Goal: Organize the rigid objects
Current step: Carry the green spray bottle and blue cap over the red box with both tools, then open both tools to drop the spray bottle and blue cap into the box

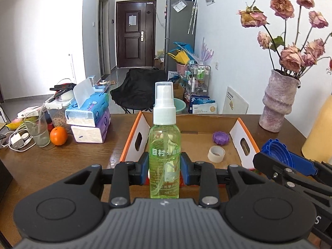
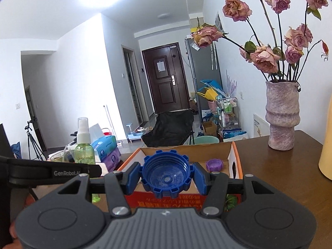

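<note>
My left gripper (image 1: 164, 170) is shut on a green spray bottle (image 1: 164, 161) with a white pump top, held upright just before the near edge of an open cardboard box (image 1: 136, 137). Inside the box lie a purple cap (image 1: 220, 138) and a roll of tape (image 1: 216, 154). My right gripper (image 2: 166, 179) is shut on a large blue ridged cap (image 2: 166, 176), its hollow side facing the camera, at the box's near right corner. The blue cap (image 1: 276, 155) also shows in the left wrist view, and the bottle (image 2: 84, 151) in the right wrist view.
A purple vase of dried roses (image 1: 278, 101) stands on the wooden table (image 1: 62, 166) right of the box. To the left stand stacked tissue packs (image 1: 89, 118), an orange (image 1: 58, 136), a glass (image 1: 39, 130) and cables. A yellow object (image 2: 325, 159) is at the far right.
</note>
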